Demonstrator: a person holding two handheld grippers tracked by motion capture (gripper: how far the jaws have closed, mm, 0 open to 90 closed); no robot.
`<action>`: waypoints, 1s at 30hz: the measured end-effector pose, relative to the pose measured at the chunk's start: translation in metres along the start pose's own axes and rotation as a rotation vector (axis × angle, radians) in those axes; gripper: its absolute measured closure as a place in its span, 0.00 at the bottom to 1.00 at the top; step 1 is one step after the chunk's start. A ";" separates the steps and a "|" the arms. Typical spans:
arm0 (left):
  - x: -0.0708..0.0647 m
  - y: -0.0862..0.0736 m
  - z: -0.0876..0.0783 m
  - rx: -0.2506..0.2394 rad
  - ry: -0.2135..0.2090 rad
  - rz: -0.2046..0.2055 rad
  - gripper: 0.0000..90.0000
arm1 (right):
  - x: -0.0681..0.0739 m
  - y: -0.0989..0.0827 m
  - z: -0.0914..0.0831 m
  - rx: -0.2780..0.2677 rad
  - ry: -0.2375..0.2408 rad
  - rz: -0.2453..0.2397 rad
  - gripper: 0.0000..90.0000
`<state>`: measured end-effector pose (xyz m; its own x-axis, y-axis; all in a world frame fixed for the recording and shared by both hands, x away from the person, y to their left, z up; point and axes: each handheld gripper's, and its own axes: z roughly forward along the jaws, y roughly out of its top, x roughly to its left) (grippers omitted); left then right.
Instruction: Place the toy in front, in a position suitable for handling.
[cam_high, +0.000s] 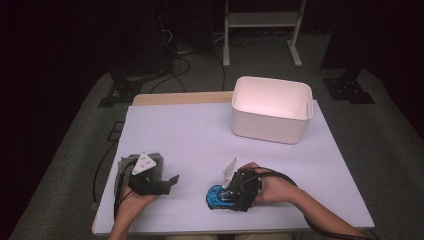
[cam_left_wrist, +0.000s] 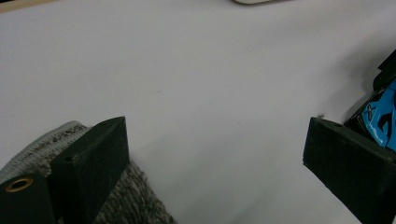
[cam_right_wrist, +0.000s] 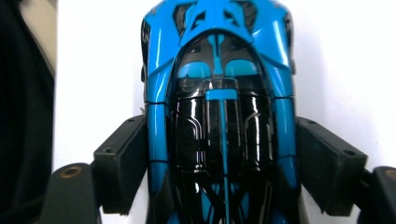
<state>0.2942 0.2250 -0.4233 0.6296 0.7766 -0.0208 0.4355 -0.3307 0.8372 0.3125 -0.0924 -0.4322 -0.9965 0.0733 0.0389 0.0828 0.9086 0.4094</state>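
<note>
- Far left on the white bench, near the front edge, lies a grey knitted cloth, flat on the surface.
- The left gripper rests over that cloth in the person's left hand, pointing toward the middle of the bench. In the left gripper view its jaws stand wide open with nothing between them but bare bench; the cloth sits under and beside one jaw, and a bit of blue shows past the other.
- Right of centre, close to the front edge, sits a blue and black toy car on the bench.
- The right gripper is down over the car, held by the person's right hand, with its cable trailing off toward the bottom right.
- In the right gripper view the toy car lies lengthwise between the jaws, one jaw along each flank. The jaws sit right against the car's sides and are spread wide; whether the pads actually press on it I cannot tell.
- Farther back and to the right stands a white bin, well apart from the car and both grippers.
</note>
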 end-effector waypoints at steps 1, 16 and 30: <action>0.001 0.001 -0.002 -0.002 -0.001 0.001 0.07 | -0.001 -0.003 -0.002 -0.034 0.003 0.013 0.24; 0.009 0.003 -0.007 0.267 0.045 0.065 0.22 | 0.007 -0.079 -0.045 -0.408 -0.071 0.228 0.19; 0.027 -0.019 0.000 0.319 0.082 0.062 0.63 | 0.009 -0.080 -0.030 -0.350 -0.065 0.176 0.18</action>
<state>0.3028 0.2526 -0.4398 0.6134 0.7858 0.0795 0.5858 -0.5201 0.6216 0.2974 -0.1762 -0.4374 -0.9643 0.2512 0.0834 0.2380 0.6853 0.6883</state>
